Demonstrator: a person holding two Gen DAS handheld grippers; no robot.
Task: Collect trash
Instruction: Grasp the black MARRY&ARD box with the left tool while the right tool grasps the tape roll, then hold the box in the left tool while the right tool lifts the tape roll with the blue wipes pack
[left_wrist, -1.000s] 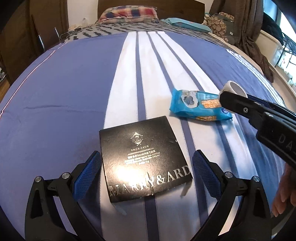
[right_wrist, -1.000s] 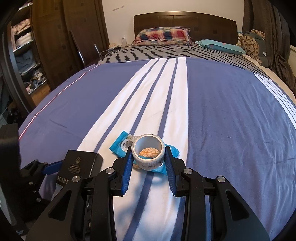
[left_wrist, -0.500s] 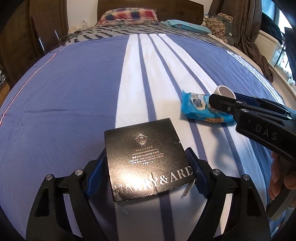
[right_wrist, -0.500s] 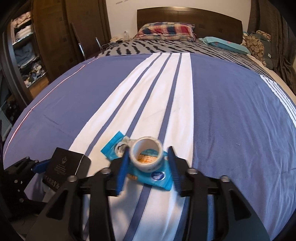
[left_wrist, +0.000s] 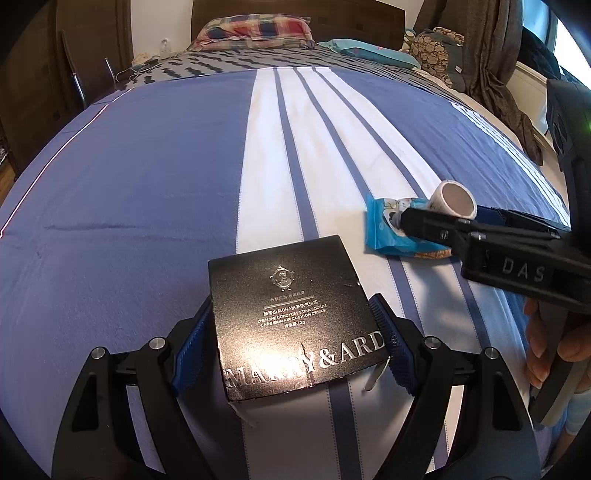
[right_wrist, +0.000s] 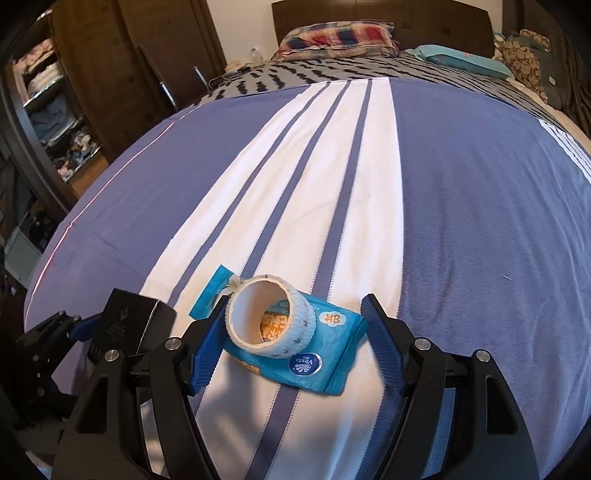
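Note:
A black cosmetics box (left_wrist: 291, 314) sits on the striped bed cover, and my left gripper (left_wrist: 291, 347) is shut on its two sides. The box also shows at the left of the right wrist view (right_wrist: 129, 321). My right gripper (right_wrist: 291, 343) is open. A white tape roll (right_wrist: 271, 317) lies tilted on a blue tissue packet (right_wrist: 314, 354) between its fingers, leaning against the left finger (right_wrist: 208, 350). In the left wrist view the roll (left_wrist: 454, 199) and packet (left_wrist: 384, 229) lie to the right, partly behind the right gripper.
The bed cover (right_wrist: 461, 206) is blue with white stripes. A plaid pillow (right_wrist: 340, 37) and headboard are at the far end. A dark wardrobe with clothes (right_wrist: 62, 107) stands to the left. Curtains and a cushion (left_wrist: 432, 48) are at the far right.
My left gripper has closed on the black box. My right gripper has opened, and the tape roll has tipped down onto the blue packet.

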